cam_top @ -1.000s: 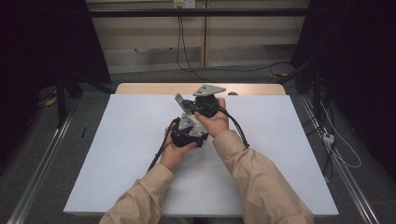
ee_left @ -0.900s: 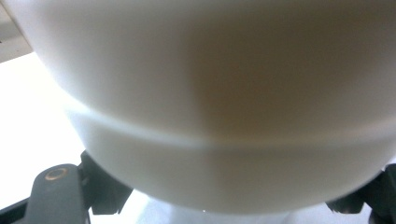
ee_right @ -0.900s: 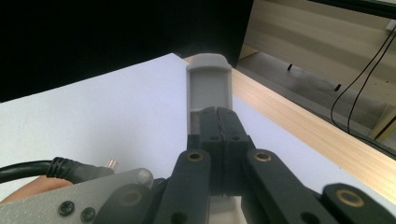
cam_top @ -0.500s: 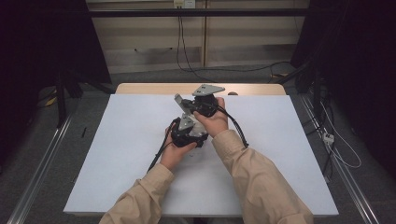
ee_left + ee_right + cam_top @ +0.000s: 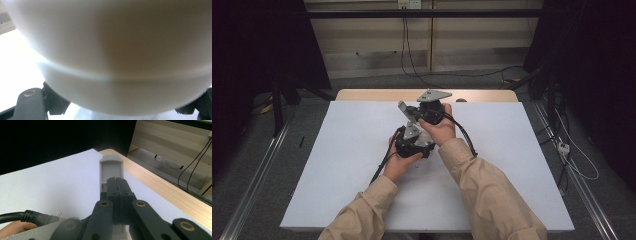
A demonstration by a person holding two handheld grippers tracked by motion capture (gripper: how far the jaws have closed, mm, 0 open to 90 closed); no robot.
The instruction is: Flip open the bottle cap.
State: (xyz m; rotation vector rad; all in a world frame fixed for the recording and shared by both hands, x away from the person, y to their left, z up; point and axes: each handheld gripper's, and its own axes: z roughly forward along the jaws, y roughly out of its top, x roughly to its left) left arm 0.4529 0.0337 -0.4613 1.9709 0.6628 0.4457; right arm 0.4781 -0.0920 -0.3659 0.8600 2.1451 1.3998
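Observation:
Both hands hold their grippers close together over the middle of the white table top (image 5: 512, 165). My right gripper (image 5: 116, 182) has its black jaws pressed together on a flat grey plastic piece (image 5: 111, 166) with a rounded end, which sticks out past the tips. From above, that grey piece (image 5: 402, 107) points left from the right gripper (image 5: 414, 114). My left gripper (image 5: 414, 144) sits just below it. A smooth white rounded object (image 5: 112, 57) lies very close in the left gripper view and hides the jaw tips. The same pale white object (image 5: 426, 136) lies against the left gripper.
A wooden table edge (image 5: 362, 95) runs along the far side. Black cables (image 5: 464, 137) trail from the grippers over the sheet. Metal rails (image 5: 252, 180) flank the table, and loose cables (image 5: 572, 155) lie on the floor at the right.

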